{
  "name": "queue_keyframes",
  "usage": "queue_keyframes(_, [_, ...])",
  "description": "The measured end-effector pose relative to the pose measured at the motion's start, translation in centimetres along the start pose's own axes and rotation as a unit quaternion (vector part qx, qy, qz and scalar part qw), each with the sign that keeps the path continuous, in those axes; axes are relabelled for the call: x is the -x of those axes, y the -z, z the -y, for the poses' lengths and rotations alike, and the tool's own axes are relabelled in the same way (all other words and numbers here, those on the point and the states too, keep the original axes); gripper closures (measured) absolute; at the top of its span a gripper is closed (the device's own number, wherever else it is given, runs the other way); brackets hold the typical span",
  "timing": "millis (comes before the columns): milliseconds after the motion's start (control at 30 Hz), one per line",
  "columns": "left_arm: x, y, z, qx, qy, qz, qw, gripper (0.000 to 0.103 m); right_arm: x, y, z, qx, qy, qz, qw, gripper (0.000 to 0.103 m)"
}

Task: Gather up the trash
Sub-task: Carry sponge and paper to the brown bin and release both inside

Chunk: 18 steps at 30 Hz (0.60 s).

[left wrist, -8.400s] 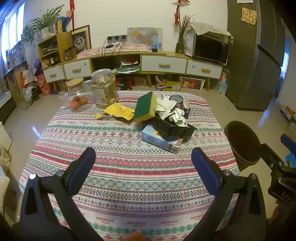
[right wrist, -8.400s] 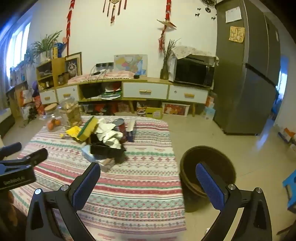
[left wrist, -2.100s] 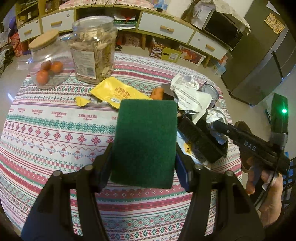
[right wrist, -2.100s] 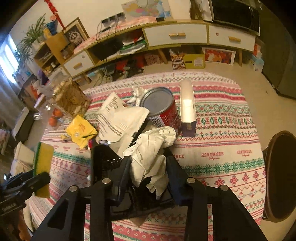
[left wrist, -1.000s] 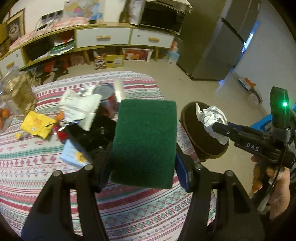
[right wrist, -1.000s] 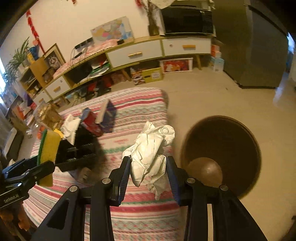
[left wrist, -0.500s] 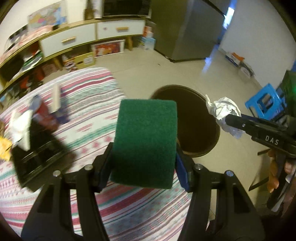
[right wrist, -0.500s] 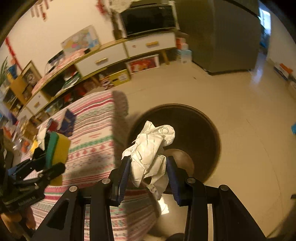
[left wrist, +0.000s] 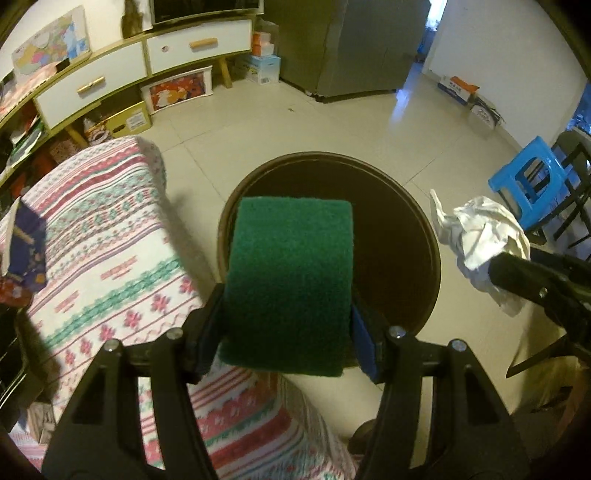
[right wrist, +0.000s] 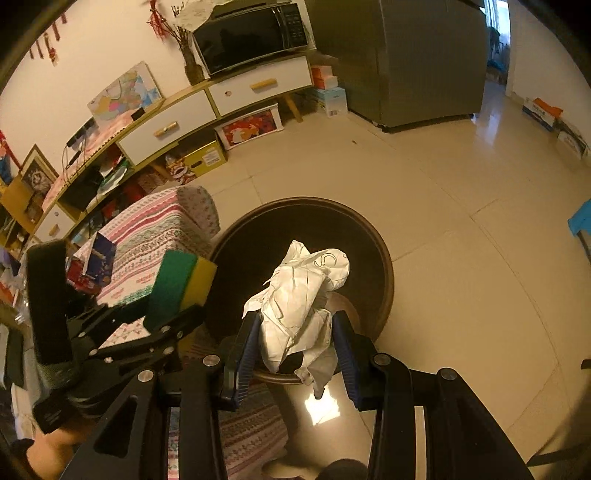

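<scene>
Poised above the round brown bin (right wrist: pixel 373 236) beside the table's corner, a scouring sponge (left wrist: pixel 291 284) and crumpled paper (right wrist: pixel 301 306) are clamped in the left gripper (left wrist: pixel 286 332) and right gripper (right wrist: pixel 295 354); release is judged next.

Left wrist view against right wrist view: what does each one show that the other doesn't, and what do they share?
Only the left wrist view shows the blue stool with dark chair legs beside it.

Only the right wrist view shows the microwave on the sideboard, the sponge's yellow layer, and the bin's lighter bottom.

Both show the dark round bin on the floor beside the striped tablecloth, the left gripper shut on the green sponge, and the right gripper shut on the crumpled paper, both near or over the bin.
</scene>
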State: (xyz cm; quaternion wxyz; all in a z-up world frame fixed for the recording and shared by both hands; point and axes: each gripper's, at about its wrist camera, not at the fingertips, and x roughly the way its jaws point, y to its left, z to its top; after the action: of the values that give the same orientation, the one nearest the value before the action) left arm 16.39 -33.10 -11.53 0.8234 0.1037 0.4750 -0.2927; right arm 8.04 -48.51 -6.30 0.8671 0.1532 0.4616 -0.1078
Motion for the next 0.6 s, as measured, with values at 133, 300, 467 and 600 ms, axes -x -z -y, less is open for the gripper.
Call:
queue_keyframes(133, [0.0, -0.1, 0.1, 0.001, 0.001, 0.009, 1.0, 0.019, 0.0, 0.0, 0.4, -0.004, 0.001, -0.002, 1.0, 0.062])
queue_keyframes(300, [0.7, -0.2, -0.2, 0.002, -0.015, 0.016, 0.9998, 0.014, -0.4, 0.0, 0.2, -0.002, 0.006, -0.005, 1.0, 0.061])
queue_keyframes(467, [2.0, 0.5, -1.3, 0.004, -0.021, 0.019, 0.9996, 0.013, -0.8, -0.1, 0.1, 0.001, 0.018, -0.008, 1.0, 0.061])
queue_keyframes(600, [3.5, 1.3, -2.9, 0.01, -0.027, 0.023, 0.9993, 0.013, -1.2, -0.2, 0.0, -0.003, 0.023, -0.008, 1.0, 0.059])
